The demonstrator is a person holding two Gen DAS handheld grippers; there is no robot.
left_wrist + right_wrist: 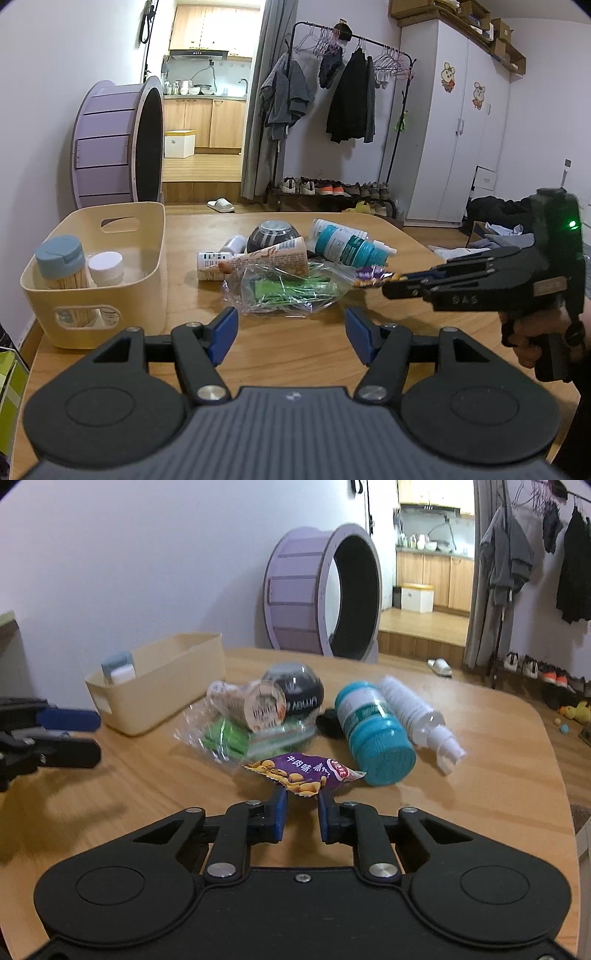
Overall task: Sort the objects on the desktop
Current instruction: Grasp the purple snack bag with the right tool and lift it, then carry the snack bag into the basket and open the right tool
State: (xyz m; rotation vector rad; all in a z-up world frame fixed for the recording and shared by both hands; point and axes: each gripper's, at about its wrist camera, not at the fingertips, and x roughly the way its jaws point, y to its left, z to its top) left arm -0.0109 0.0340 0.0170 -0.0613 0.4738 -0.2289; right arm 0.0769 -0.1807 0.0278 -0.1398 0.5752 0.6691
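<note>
My right gripper is shut on a purple snack packet and holds it just above the wooden table; the packet also shows in the left wrist view at the right gripper's tips. My left gripper is open and empty, in front of a clear bag with green contents. Behind lie a teal-capped bottle, a white spray bottle, a tube and a dark ball.
A cream basket at the table's left holds a blue-lidded toothpick jar and a white-lidded jar. A purple wheel stands behind the table. The table's right edge is close.
</note>
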